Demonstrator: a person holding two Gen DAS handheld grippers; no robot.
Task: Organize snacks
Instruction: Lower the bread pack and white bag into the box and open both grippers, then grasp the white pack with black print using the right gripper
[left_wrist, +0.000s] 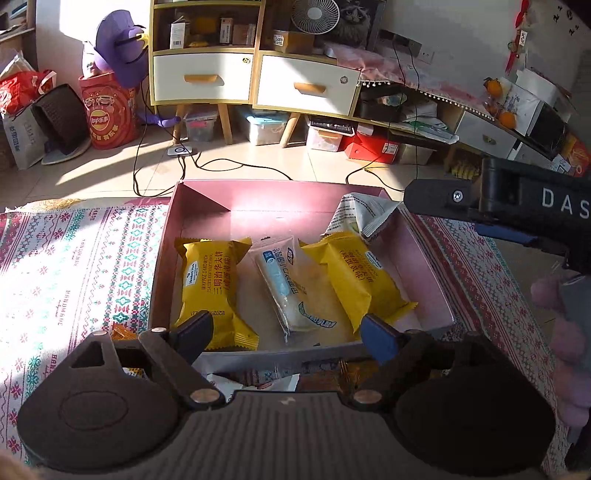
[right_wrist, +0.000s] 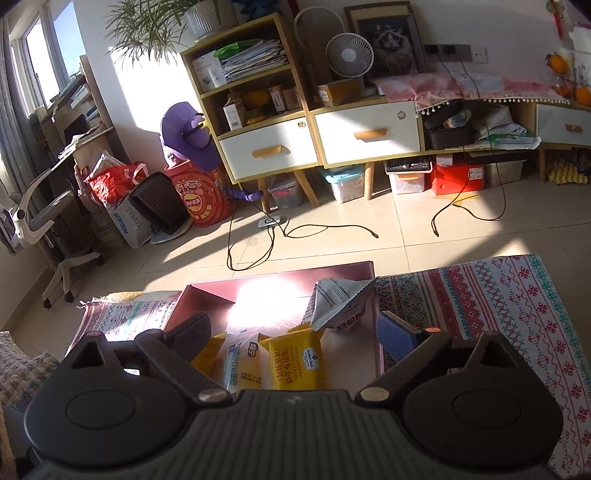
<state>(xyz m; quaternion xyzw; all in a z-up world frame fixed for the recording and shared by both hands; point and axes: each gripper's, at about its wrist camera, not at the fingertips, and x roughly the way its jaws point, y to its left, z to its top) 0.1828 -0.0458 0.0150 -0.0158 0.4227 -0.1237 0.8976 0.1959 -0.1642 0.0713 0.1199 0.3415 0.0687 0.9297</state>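
A pink cardboard box lies on a patterned cloth. Inside lie a yellow waffle packet at left, a clear blue-printed packet in the middle, a second yellow packet at right, and a grey-white packet leaning in the far right corner. My left gripper is open and empty over the box's near wall. My right gripper is open and empty above the same box, over the yellow packet; the grey-white packet lies beyond. Its body shows at the right of the left wrist view.
More snack wrappers lie on the cloth just before the box's near wall, partly hidden by my left gripper. Beyond the cloth are tiled floor with cables, a yellow-and-white cabinet, a red Lay's bag and an office chair.
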